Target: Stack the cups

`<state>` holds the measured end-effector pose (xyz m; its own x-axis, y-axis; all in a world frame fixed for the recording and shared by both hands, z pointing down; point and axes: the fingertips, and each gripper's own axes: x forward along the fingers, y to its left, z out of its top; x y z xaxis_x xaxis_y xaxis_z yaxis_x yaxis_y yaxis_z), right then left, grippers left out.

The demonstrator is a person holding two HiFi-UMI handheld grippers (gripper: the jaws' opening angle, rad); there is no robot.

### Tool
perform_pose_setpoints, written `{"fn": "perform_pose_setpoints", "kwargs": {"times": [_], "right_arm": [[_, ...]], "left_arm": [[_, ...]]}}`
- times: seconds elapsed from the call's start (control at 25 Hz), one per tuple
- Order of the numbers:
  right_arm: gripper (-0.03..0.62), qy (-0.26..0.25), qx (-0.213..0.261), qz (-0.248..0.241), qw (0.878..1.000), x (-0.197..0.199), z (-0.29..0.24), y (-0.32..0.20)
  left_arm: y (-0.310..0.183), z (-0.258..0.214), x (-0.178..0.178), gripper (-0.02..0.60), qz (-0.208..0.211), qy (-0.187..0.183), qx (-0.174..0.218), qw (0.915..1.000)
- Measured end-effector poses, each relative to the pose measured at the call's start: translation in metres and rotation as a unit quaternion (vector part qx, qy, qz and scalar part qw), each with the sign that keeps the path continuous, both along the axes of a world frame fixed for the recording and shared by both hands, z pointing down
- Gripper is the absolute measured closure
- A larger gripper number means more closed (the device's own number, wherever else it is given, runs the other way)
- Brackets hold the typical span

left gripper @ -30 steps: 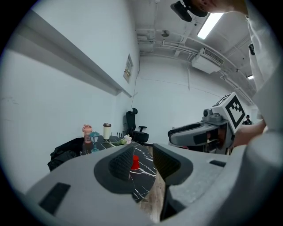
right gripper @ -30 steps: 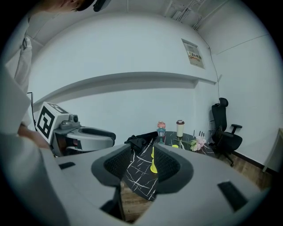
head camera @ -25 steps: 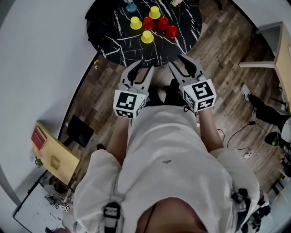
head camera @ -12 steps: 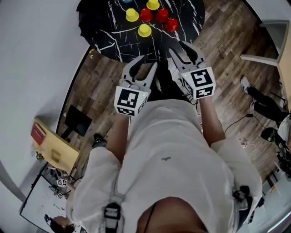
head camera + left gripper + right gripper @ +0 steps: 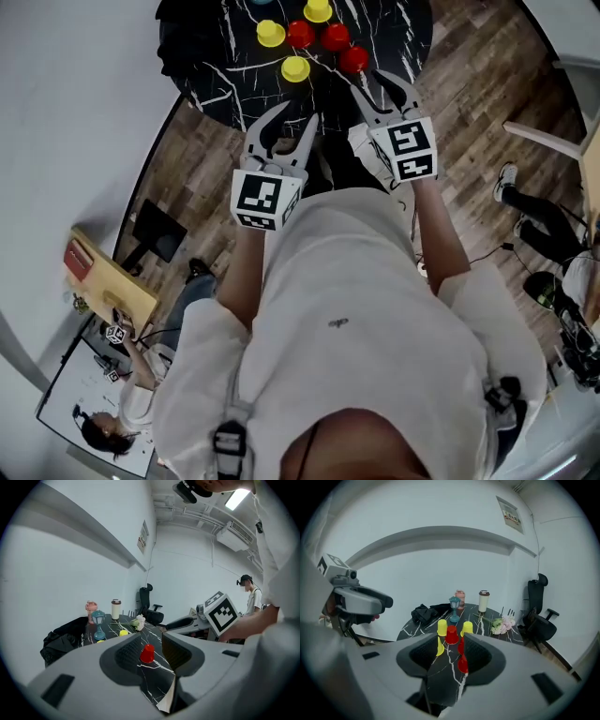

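We are at the approach step, and no cup is stacked yet. Our left gripper (image 5: 296, 120) hangs before the edge of the table (image 5: 234, 70), with its fingers partly apart and empty. In its own view a red cup (image 5: 147, 653) shows in the gap between them, but far off. On the table six cups (image 5: 300, 34) stand separate in a loose group, three yellow and three red, and they seem to be upside down. The nearest red cup (image 5: 353, 60) is just ahead of our right gripper (image 5: 380, 84), whose fingers are also apart and hold nothing. Next, we judge, one gripper must go forward, bring its fingers around one cup and close on it.
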<state>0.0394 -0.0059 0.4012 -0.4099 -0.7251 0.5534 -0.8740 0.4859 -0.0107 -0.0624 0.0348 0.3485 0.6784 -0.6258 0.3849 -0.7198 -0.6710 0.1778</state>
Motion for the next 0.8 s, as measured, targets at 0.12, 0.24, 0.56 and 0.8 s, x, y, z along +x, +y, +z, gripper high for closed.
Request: {"fn": "perform_pose_setpoints", "kwargs": {"times": [0.12, 0.24, 0.56, 0.8], "right_arm": [[0.43, 0.006, -0.01, -0.012, 1.0, 0.006, 0.016, -0.016], [0.427, 0.016, -0.025, -0.024, 0.999, 0.015, 0.034, -0.028], [0.399, 0.043, -0.063, -0.066, 0.995, 0.024, 0.081, -0.049], [0.373, 0.064, -0.089, -0.089, 0.99, 0.021, 0.116, -0.059]], "left_arm": [[-0.011, 0.001, 0.006, 0.456, -0.009, -0.006, -0.003, 0.9999], [-0.02, 0.004, 0.011, 0.456, -0.02, -0.013, -0.006, 0.9997], [-0.041, 0.013, 0.015, 0.456, -0.052, -0.029, -0.012, 0.9982], [-0.046, 0.02, 0.015, 0.456, -0.069, -0.034, -0.021, 0.9968]]}}
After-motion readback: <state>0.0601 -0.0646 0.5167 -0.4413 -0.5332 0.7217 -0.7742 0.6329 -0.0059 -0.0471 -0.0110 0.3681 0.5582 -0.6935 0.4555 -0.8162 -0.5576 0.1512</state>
